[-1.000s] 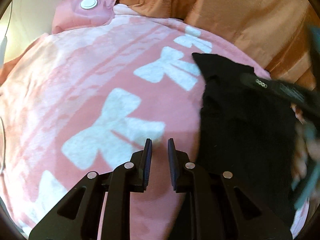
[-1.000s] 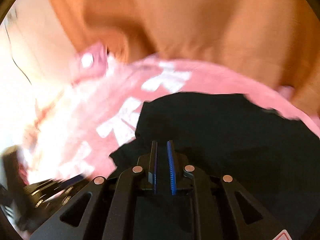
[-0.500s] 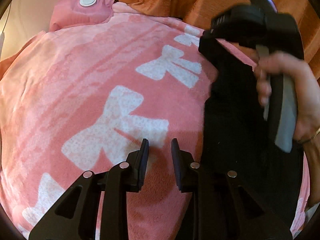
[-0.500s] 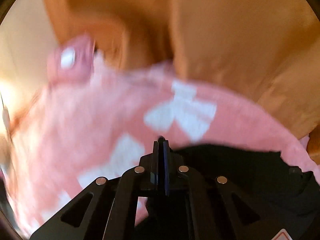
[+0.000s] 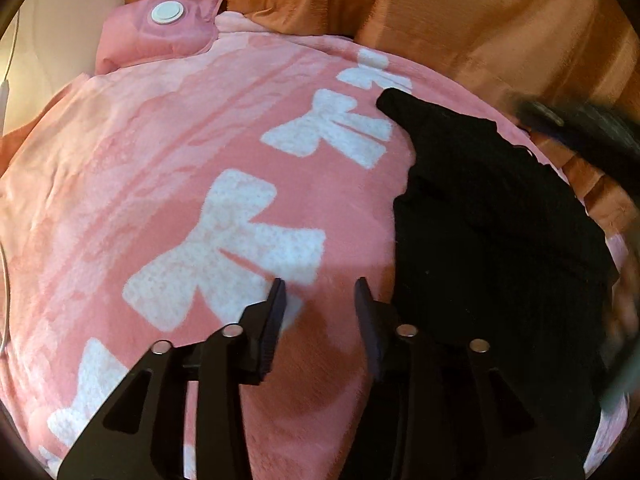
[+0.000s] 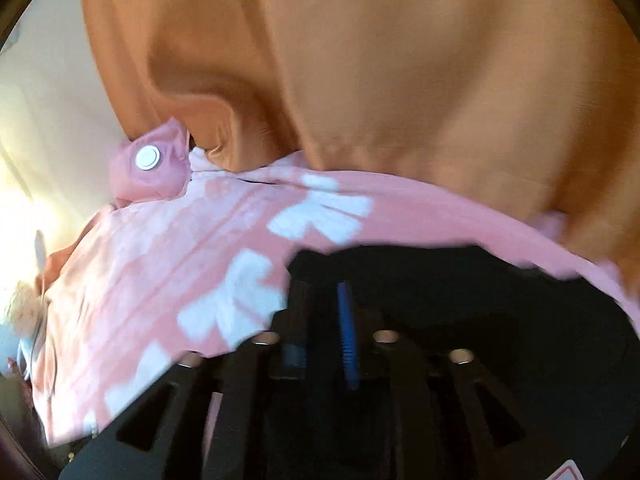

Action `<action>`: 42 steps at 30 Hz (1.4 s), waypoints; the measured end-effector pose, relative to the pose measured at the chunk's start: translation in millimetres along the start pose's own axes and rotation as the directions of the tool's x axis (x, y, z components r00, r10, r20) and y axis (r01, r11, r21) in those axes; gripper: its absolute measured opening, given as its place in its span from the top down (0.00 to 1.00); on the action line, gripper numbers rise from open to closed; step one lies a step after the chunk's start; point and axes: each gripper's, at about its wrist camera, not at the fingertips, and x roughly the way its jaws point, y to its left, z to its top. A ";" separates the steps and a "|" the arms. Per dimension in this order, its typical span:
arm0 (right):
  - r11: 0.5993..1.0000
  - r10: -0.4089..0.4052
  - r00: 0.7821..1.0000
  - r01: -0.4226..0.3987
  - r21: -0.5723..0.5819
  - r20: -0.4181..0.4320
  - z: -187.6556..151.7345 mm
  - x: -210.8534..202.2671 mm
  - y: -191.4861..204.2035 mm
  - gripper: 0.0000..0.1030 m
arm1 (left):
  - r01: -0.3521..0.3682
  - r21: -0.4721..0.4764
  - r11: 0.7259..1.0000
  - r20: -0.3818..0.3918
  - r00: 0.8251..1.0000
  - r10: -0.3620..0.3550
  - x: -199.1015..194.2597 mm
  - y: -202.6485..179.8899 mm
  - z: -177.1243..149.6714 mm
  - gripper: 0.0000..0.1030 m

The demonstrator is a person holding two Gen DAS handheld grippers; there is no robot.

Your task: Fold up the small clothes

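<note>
A small black garment (image 5: pixel 492 232) lies folded on a pink blanket with white bows (image 5: pixel 200 184), at the right in the left wrist view. My left gripper (image 5: pixel 320 292) is open and empty just left of the garment's near edge, over the blanket. In the right wrist view the black garment (image 6: pixel 480 308) fills the lower right. My right gripper (image 6: pixel 322 304) hangs over its left edge with a narrow gap between the jaws and nothing visibly held. The right gripper shows as a dark blur (image 5: pixel 580 128) at the far right of the left wrist view.
Orange cushions (image 5: pixel 460 20) rise behind the blanket and fill the top of the right wrist view (image 6: pixel 400 80). A pink pouch with a white round cap (image 5: pixel 166 12) sits at the blanket's far left corner. A white cable (image 5: pixel 8 80) runs along the left edge.
My left gripper has opened wider. My right gripper was shut half a second ago, now shows a gap, and has pulled back to the right over the garment.
</note>
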 end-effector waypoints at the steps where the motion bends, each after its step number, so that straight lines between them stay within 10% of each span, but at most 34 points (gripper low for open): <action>1: 1.000 -0.011 1.000 0.011 0.009 0.006 -7.9 -18.1 -5.2 0.57 | 0.008 0.007 1.000 -0.006 1.000 -0.008 -1.7 -1.7 -1.8 0.56; 4: 0.991 -0.131 0.991 0.131 0.035 -0.012 -69.9 -93.2 -45.2 0.49 | 0.024 0.007 1.000 -0.030 0.999 -0.024 -11.3 -4.7 -10.2 0.35; 11: 0.893 -0.319 0.924 0.368 0.258 -0.211 -228.4 -227.1 -123.3 0.42 | 0.079 0.021 0.997 -0.091 0.993 -0.077 -53.3 -9.1 -66.1 0.24; 16: 0.855 -0.188 0.937 0.303 0.420 -0.294 -294.8 -240.4 -133.4 0.41 | 0.060 0.018 0.998 -0.169 0.984 -0.057 -74.8 2.3 -126.9 0.21; 25: 0.879 -0.163 0.961 0.243 0.409 -0.222 -304.3 -219.8 -104.3 0.33 | -0.024 0.042 0.999 -0.129 0.991 0.029 -94.8 -7.6 -170.1 0.11; 28: 0.871 -0.143 0.972 0.213 0.442 -0.187 -305.1 -221.0 -110.8 0.42 | -0.057 0.057 0.997 -0.108 0.992 0.063 -94.8 -13.3 -169.0 0.20; 30: 0.871 -0.119 0.976 0.192 0.452 -0.184 -305.6 -223.2 -115.2 0.84 | -0.037 0.078 0.996 -0.098 0.994 0.045 -97.1 -16.6 -166.4 0.43; 33: 0.864 -0.080 0.986 0.140 0.484 -0.144 -302.4 -228.6 -117.1 0.93 | 0.054 0.058 0.997 -0.127 0.991 -0.046 -99.5 -16.1 -158.9 0.86; 42: 0.890 -0.129 0.986 0.161 0.426 -0.103 -298.4 -247.5 -110.3 0.94 | 0.077 0.047 0.996 -0.127 0.989 -0.070 -112.1 -15.7 -157.5 0.88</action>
